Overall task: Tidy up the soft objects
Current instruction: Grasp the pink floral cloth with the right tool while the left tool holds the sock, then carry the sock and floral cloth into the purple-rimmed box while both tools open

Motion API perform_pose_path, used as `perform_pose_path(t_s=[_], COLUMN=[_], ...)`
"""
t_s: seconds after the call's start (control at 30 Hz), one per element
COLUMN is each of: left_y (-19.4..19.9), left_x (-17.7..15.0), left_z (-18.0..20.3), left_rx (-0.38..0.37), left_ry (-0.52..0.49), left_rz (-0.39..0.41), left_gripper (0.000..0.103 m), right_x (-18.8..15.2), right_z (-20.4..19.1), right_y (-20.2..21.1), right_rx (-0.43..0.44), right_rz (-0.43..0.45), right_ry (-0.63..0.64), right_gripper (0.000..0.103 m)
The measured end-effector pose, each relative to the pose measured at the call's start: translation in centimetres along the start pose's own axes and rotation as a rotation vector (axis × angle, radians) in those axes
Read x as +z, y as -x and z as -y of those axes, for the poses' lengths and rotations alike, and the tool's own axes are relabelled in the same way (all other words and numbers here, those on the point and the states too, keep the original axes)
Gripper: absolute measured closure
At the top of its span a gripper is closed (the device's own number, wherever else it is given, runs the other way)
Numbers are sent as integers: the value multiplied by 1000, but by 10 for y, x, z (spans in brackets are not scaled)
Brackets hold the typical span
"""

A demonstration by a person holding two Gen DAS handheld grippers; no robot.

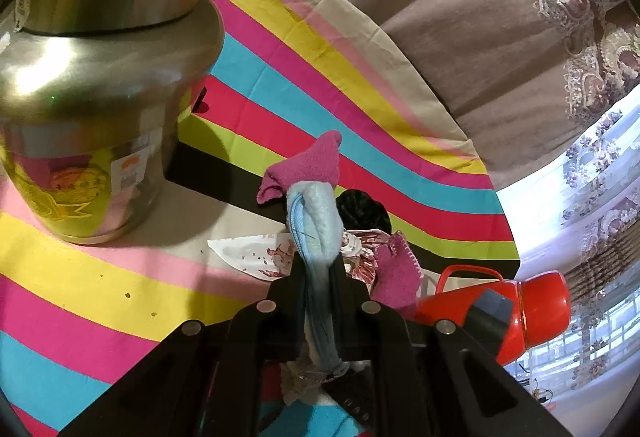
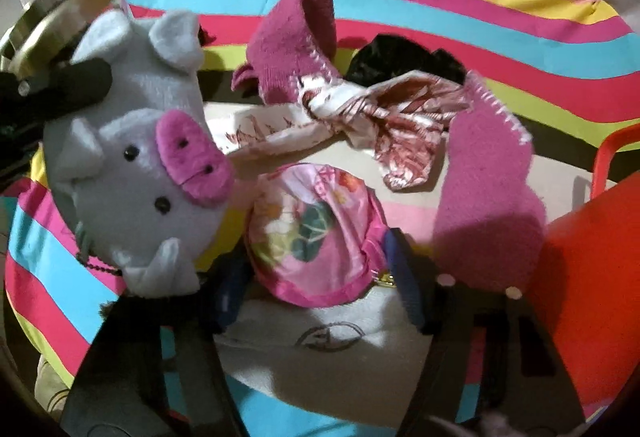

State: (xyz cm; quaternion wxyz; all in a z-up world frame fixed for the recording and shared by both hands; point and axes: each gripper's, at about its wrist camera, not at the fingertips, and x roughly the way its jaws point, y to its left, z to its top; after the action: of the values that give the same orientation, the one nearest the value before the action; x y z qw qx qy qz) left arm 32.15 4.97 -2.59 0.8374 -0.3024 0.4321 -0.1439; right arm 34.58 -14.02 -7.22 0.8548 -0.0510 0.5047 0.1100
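My left gripper (image 1: 318, 261) is shut on a pale blue-grey plush pig (image 1: 316, 221), held up over the striped sheet. The right wrist view shows the pig's (image 2: 132, 157) pink snout and face at the left, with a black finger (image 2: 80, 83) across its head. My right gripper (image 2: 318, 269) points down, its jaws closed on a round pink floral pouch (image 2: 316, 229), which rests on a white cloth (image 2: 320, 341). Behind the pouch lie a magenta knitted cloth (image 2: 288, 49), a white and dark red patterned cloth (image 2: 360, 117) and a black item (image 2: 400, 57).
A large steel canister (image 1: 92, 85) stands at the left on the striped sheet (image 1: 280, 77). A red flask (image 1: 500, 309) lies on its side at the right, close to the cloths. A brown curtain (image 1: 460, 17) hangs behind.
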Motion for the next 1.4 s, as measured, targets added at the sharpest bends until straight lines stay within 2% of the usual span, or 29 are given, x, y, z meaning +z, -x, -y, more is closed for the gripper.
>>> perform_pose_path(t_s=[0.3,0.37,0.4,0.43,0.77,1.03,1.4], left_y=[20,24,26,29,51,57,44], left_x=[-9,-12,-14,-15,-40,-72,-134], left_z=[6,6,8,10,26,46,99], left_rx=[-16,-21,-22,-25,-54,-58,-152], left_ry=[4,8,6,5,3,-23,-87], left_rz=[14,14,14,13,7,-25,-153], left_gripper=[92,92,92,92,92,92,92], right_x=[-19,-22,-25,-27,-51,-81,-146], right_z=[9,4,4,3,7,20,70], right_y=[31,42,49,53,91,132,181], right_rx=[-5,-14,-19,-17,4,-16,-86], right_rz=[43,59,70,73,113,143,130], right_ry=[-3,4,7,7,7,2,-68], right_gripper=[60,65,76,80,80,80,80])
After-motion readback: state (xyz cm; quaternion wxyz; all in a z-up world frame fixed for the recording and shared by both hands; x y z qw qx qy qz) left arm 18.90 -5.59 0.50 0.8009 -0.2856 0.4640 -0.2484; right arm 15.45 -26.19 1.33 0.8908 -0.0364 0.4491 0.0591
